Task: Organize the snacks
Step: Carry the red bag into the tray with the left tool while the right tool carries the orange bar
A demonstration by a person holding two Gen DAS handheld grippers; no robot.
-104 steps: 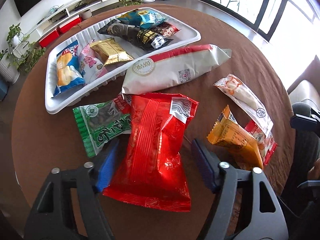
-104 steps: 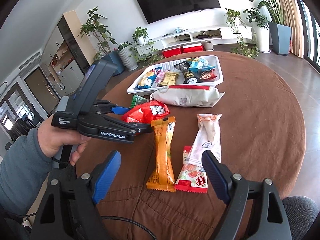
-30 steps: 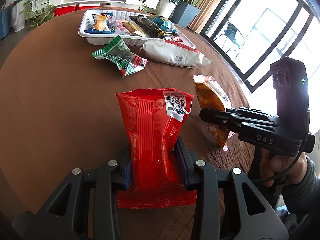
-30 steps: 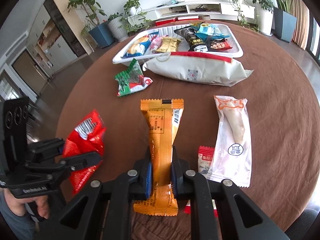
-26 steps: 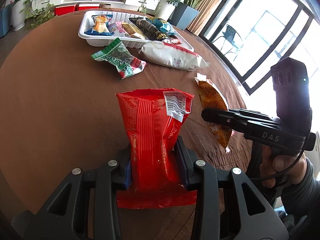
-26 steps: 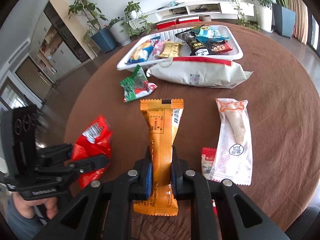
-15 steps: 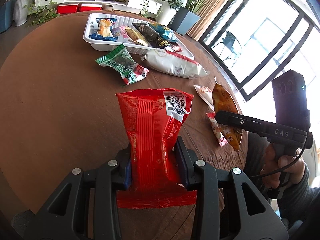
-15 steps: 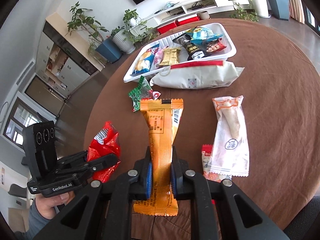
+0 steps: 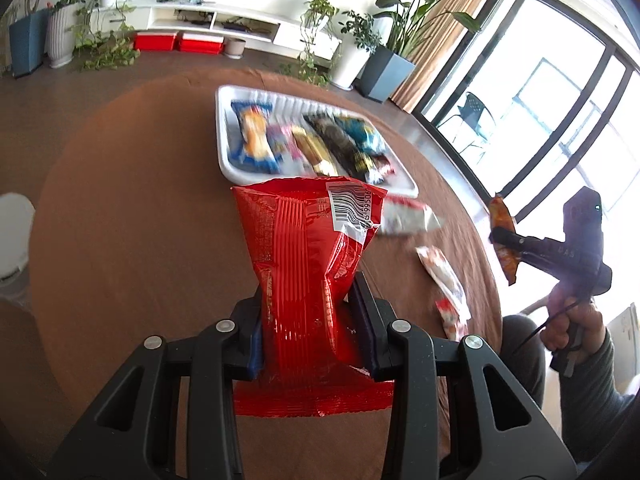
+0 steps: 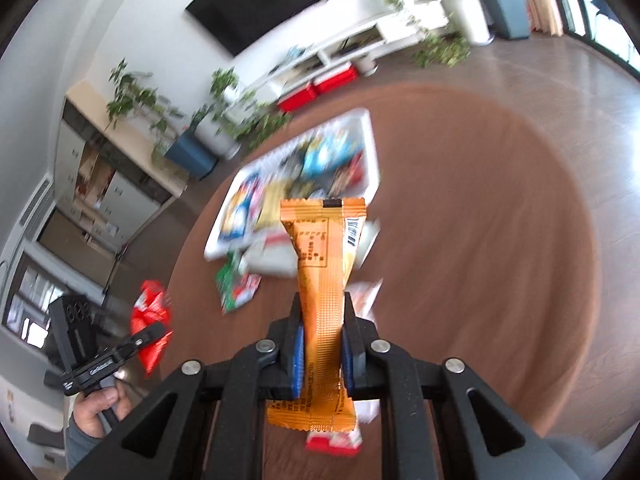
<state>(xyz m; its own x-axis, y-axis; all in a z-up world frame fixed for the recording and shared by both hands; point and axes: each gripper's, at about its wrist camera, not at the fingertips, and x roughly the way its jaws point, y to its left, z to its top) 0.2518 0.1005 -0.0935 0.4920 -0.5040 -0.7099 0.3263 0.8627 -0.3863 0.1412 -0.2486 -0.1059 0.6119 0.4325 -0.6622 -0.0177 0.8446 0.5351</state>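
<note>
My left gripper (image 9: 310,308) is shut on a red snack bag (image 9: 304,248), held upright above the brown round table (image 9: 120,208). My right gripper (image 10: 322,320) is shut on a long orange snack packet (image 10: 324,264), also off the table. Beyond both lies the white tray (image 9: 221,132) (image 10: 373,148) with several snack packets in it. The right wrist view shows the left gripper (image 10: 148,336) with the red bag (image 10: 150,316) at lower left. In the left wrist view the right gripper (image 9: 500,240) carries the orange packet (image 9: 502,216) at far right.
On the table lie a large white bag (image 9: 408,218) (image 10: 272,256) by the tray, a green packet (image 10: 234,284), a long white packet (image 9: 440,276) and a small red packet (image 9: 448,312) (image 10: 334,442). Plants, a low TV shelf and tall windows surround the table.
Both grippers have risen from the table with their packets, and the tray now looks smaller and farther. The right gripper's view has rolled. Both pictures are blurred by motion.
</note>
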